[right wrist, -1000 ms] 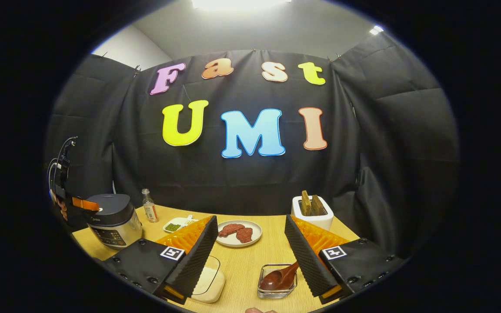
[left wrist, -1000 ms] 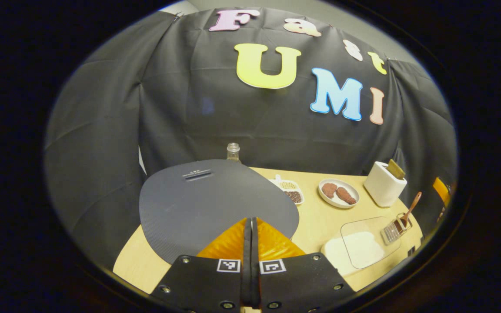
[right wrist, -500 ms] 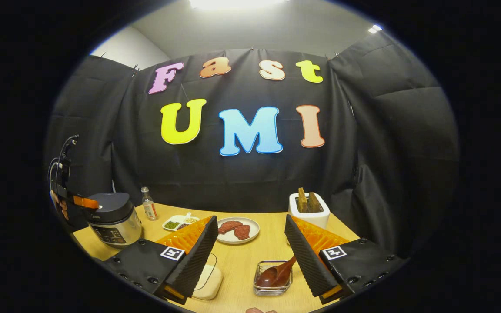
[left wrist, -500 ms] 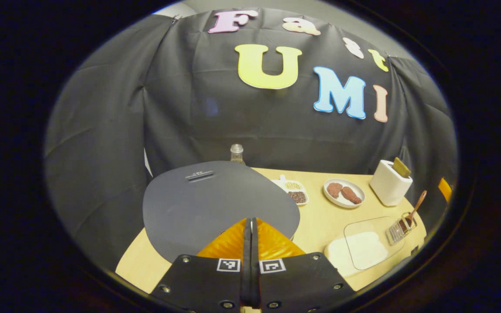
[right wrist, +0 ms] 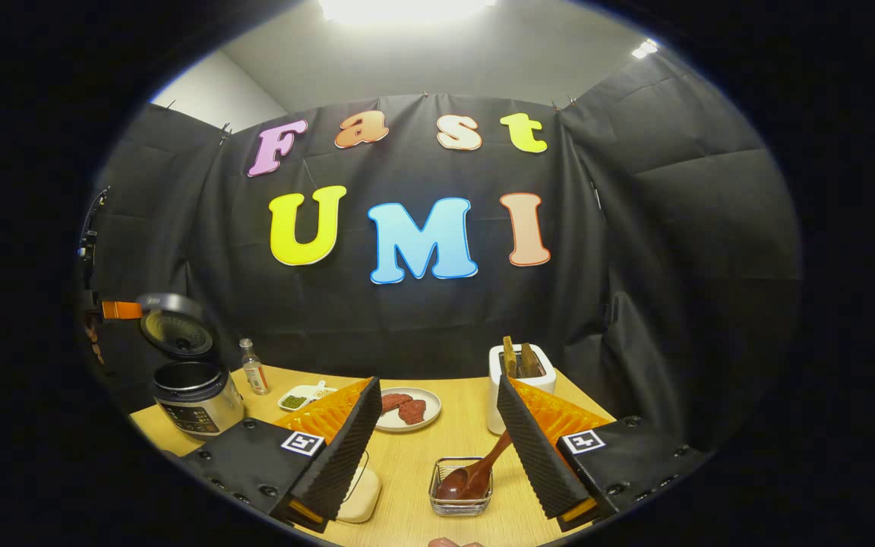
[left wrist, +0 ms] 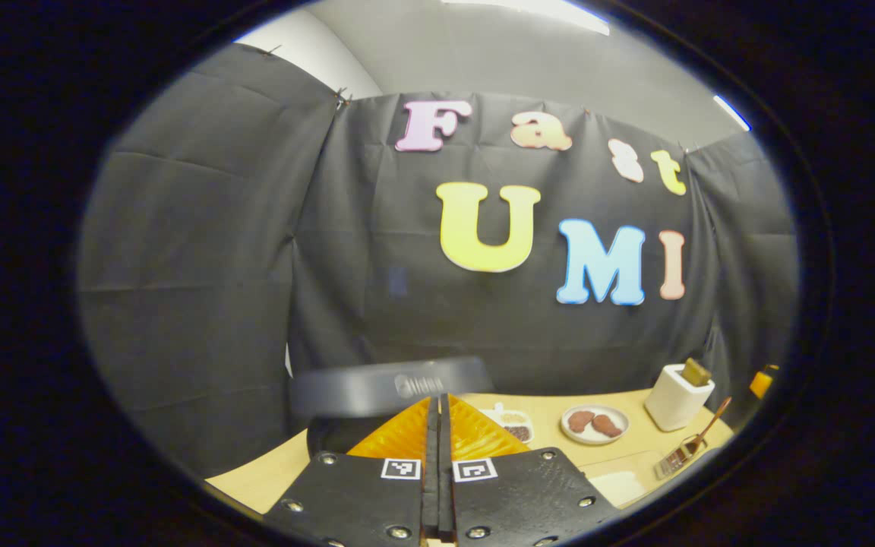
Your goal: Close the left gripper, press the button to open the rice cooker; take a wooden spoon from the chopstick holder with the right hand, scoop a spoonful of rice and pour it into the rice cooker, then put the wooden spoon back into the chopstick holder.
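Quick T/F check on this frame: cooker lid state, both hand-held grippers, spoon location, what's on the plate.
1. The rice cooker lid is up. True.
2. The left hand-held gripper is open. False: its fingers are pressed together.
3. The right hand-held gripper is shut on the wooden spoon. False: its fingers are spread wide, and the spoon rests in the chopstick holder between them, untouched.
4. The plate holds two reddish-brown pieces. True.
5. The toaster is empty. False: slices stick out of its top.
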Demonstrator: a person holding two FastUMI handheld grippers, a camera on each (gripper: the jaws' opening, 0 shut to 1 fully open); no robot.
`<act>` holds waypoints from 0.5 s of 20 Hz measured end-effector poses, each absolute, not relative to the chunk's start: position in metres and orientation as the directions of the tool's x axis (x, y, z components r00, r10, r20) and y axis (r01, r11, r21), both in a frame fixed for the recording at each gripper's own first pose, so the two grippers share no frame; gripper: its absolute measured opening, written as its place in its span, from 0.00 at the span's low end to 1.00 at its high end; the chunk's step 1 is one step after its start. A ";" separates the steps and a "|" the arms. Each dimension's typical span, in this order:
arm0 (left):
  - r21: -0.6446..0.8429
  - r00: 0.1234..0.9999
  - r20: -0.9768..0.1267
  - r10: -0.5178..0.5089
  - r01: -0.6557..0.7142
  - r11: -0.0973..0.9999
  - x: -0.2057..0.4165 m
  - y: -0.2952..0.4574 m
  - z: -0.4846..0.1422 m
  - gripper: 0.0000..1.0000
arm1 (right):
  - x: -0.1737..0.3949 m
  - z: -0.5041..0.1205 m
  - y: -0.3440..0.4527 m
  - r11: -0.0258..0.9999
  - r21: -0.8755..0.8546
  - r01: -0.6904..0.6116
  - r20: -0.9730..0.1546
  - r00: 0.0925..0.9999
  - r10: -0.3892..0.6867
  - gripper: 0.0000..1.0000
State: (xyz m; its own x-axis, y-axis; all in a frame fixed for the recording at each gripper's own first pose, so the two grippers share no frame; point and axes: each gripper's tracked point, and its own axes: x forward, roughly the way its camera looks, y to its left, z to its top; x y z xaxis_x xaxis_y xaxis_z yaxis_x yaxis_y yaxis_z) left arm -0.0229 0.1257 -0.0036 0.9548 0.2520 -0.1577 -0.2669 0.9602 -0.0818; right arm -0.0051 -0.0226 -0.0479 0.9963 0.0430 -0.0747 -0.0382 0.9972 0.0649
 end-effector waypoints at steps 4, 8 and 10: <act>-0.047 0.971 -0.105 0.216 -0.222 0.974 -0.037 0.109 0.020 0.17 | -0.009 -0.045 -0.027 0.997 0.076 -0.034 -0.065 0.997 0.039 0.98; 0.002 0.978 -0.064 0.198 -0.198 0.980 -0.035 0.089 0.027 0.79 | -0.007 -0.050 -0.040 0.998 0.069 -0.006 -0.085 0.996 0.012 0.98; 0.021 0.979 -0.061 0.195 -0.195 0.981 -0.037 0.082 0.021 0.95 | -0.004 -0.054 -0.053 0.997 0.071 0.020 -0.101 0.995 -0.013 0.98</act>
